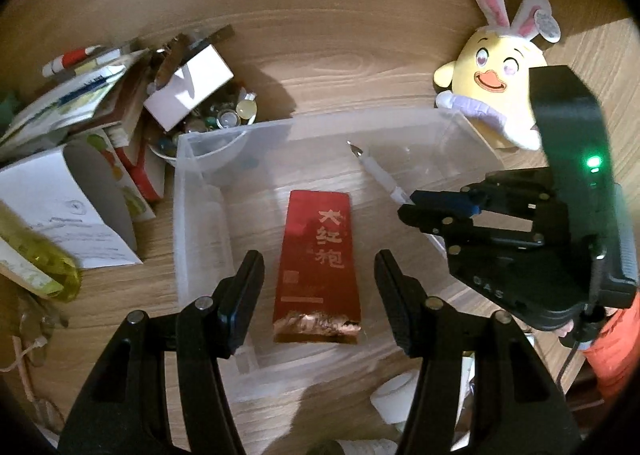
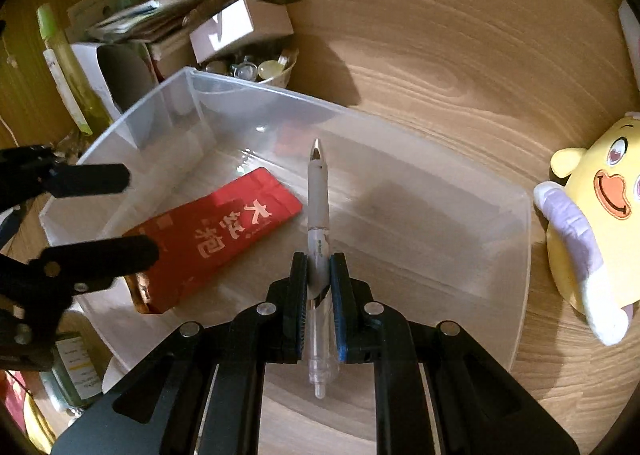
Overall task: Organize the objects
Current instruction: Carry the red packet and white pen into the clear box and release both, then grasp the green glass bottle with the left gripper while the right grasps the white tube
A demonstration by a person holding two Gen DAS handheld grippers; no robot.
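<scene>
A clear plastic bin (image 1: 178, 195) (image 2: 528, 223) stands on the wooden table. A red foil tea packet (image 1: 316, 255) (image 2: 224, 231) with gold characters lies inside it. My left gripper (image 1: 318, 255) (image 2: 138, 215) is open, one finger on each side of the packet with a gap on both sides. My right gripper (image 2: 319, 261) (image 1: 408, 207) is shut on a white and clear pen (image 2: 318, 191) (image 1: 376, 169). It holds the pen over the bin's middle, metal tip pointing away toward the far wall.
A yellow plush chick with rabbit ears (image 1: 492, 79) (image 2: 592, 215) sits right of the bin. Behind the bin's far left corner are a bowl of beads (image 1: 224, 115), a white box (image 2: 240, 29), cartons and booklets. A green bottle (image 2: 68, 67) stands at the left. A white roll (image 1: 392, 395) lies near the front.
</scene>
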